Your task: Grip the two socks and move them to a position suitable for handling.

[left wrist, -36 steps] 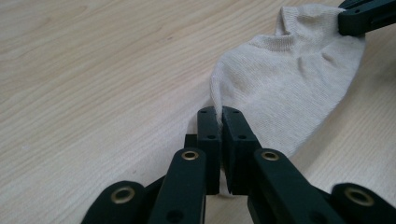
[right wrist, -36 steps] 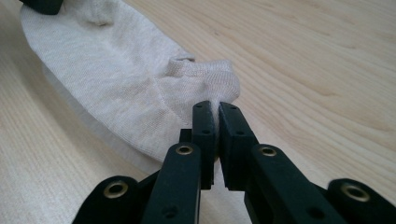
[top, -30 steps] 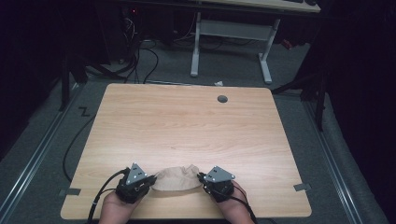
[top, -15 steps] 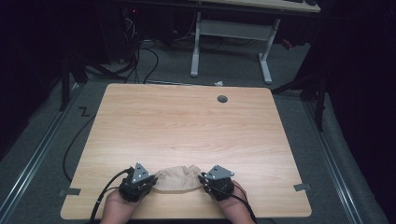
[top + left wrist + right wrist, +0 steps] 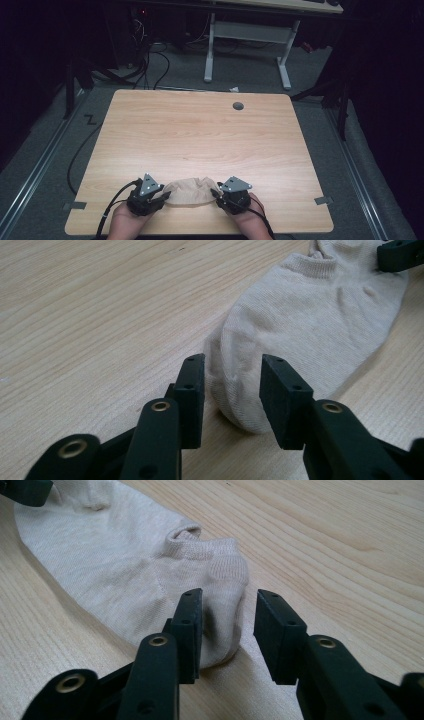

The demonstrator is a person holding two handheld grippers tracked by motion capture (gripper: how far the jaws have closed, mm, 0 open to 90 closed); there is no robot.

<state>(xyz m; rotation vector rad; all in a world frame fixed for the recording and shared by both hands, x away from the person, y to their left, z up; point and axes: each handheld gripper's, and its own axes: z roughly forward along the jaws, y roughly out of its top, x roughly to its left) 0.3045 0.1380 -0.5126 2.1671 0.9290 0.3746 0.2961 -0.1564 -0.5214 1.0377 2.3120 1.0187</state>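
A beige ankle sock (image 5: 190,191) lies flat near the front edge of the wooden table (image 5: 200,135), stretched between both grippers. My left gripper (image 5: 164,196) is at its left end. In the left gripper view the sock's rounded toe (image 5: 240,390) sits between the jaws of this gripper (image 5: 232,390), which stand apart and open. My right gripper (image 5: 218,192) is at the sock's right end. In the right gripper view the sock's cuff end (image 5: 220,590) lies partly between the spread jaws of that gripper (image 5: 227,630).
A round grommet hole (image 5: 238,106) sits near the table's far edge. Small tape marks (image 5: 324,200) lie at the front corners. Behind the table are a white desk frame (image 5: 245,35) and floor cables (image 5: 150,60). Bare wood stretches ahead of the sock.
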